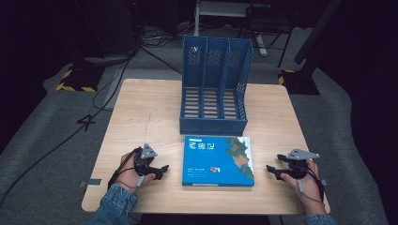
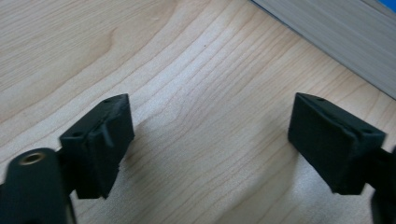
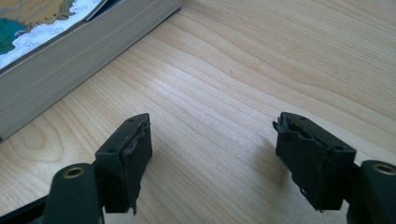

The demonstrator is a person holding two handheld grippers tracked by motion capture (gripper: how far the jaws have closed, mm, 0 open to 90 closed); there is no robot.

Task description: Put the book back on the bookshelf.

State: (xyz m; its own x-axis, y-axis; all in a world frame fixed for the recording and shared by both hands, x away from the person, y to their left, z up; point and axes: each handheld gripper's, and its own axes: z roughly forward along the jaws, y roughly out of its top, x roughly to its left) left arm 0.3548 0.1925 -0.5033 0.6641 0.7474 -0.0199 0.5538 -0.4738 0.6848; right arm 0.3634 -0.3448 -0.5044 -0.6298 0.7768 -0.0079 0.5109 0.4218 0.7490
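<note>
I see the left gripper (image 1: 162,169) low over the table (image 1: 141,112), left of the book (image 1: 218,161), jaws spread, nothing between them. The book lies flat, front-centre, just before the blue file rack (image 1: 214,89) with 3 slots. The right gripper (image 1: 271,171) sits right of the book, apart from it, jaws spread, bare wood between the pads (image 3: 128,163).
</note>
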